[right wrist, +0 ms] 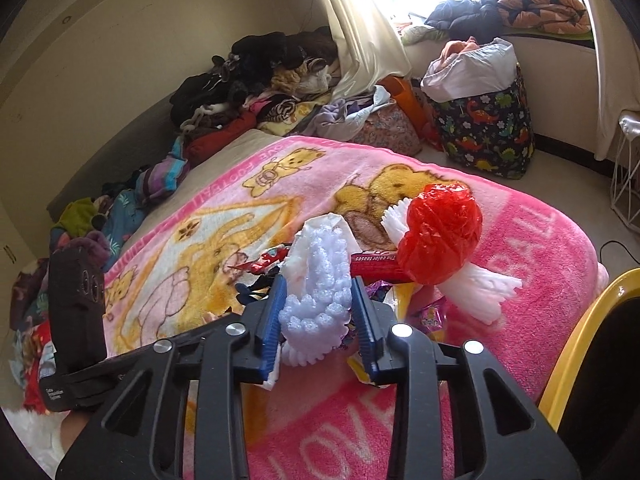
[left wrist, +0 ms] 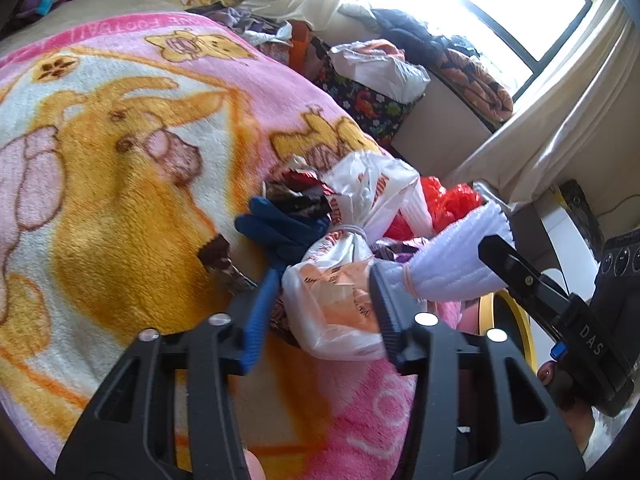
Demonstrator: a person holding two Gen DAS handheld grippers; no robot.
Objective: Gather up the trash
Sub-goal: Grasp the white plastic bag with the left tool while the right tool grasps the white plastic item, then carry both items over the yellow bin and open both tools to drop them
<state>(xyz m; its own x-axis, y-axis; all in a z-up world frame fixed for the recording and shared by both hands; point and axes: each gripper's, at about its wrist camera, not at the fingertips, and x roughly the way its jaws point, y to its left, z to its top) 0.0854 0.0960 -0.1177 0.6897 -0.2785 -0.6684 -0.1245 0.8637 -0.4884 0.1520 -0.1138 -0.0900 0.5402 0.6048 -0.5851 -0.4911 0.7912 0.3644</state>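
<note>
Two grips hold: left hand-held gripper (left wrist: pixel 326 304) clamps the tied plastic bag (left wrist: pixel 340 288), right hand-held gripper (right wrist: pixel 320 316) clamps white foam netting (right wrist: pixel 316 280), both atop the trash pile (left wrist: pixel 360 216) on the bed (left wrist: pixel 120 160).

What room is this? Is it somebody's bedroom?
Probably yes, a bedroom. There is a bed under a pink teddy-bear blanket, heaps of clothes against the wall, and a curtained window beside it.

Home bedroom, pink bear-print blanket (right wrist: pixel 500 280) over a bed, clothes piles (right wrist: pixel 256 76), curtained window (left wrist: pixel 528 4), dinosaur-print bag (right wrist: pixel 486 132)
</note>
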